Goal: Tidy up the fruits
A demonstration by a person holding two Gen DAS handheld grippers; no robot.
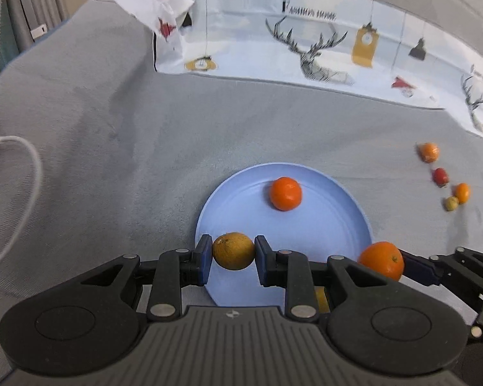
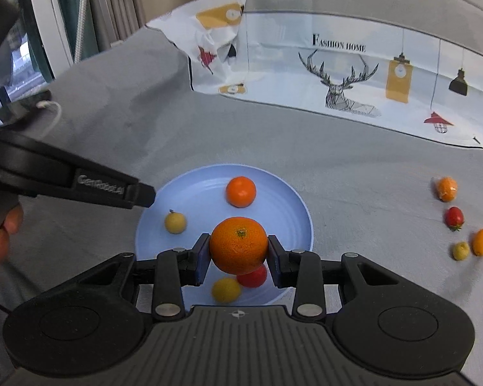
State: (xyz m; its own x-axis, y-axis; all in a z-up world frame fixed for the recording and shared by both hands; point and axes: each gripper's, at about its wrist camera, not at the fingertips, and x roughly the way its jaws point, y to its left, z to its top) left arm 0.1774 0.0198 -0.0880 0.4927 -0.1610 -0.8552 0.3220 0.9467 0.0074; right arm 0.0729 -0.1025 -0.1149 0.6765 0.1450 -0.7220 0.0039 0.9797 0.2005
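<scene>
My left gripper point(image 1: 232, 255) is shut on a small dull-yellow fruit point(image 1: 233, 249), held over the left rim of the light-blue plate point(image 1: 344, 212). My right gripper point(image 2: 238, 252) is shut on an orange mandarin point(image 2: 238, 244) above the plate point(image 2: 283, 206); the same mandarin point(image 1: 382, 260) shows at the right of the left wrist view. On the plate lie another mandarin point(image 2: 240, 191), a yellow fruit point(image 2: 225, 289) and a red fruit point(image 2: 254, 278). A small yellow fruit point(image 2: 175, 222) sits just past the left gripper's tip; I cannot tell whether it is the held one.
Several loose fruits lie on the grey cloth to the right: an orange one point(image 2: 447, 188), a red one point(image 2: 454, 218), a small orange one point(image 2: 482, 242) and a yellow-green one point(image 2: 460, 251). A deer-printed cloth point(image 2: 338, 74) lies behind. A white cable point(image 1: 22, 173) curls at the left.
</scene>
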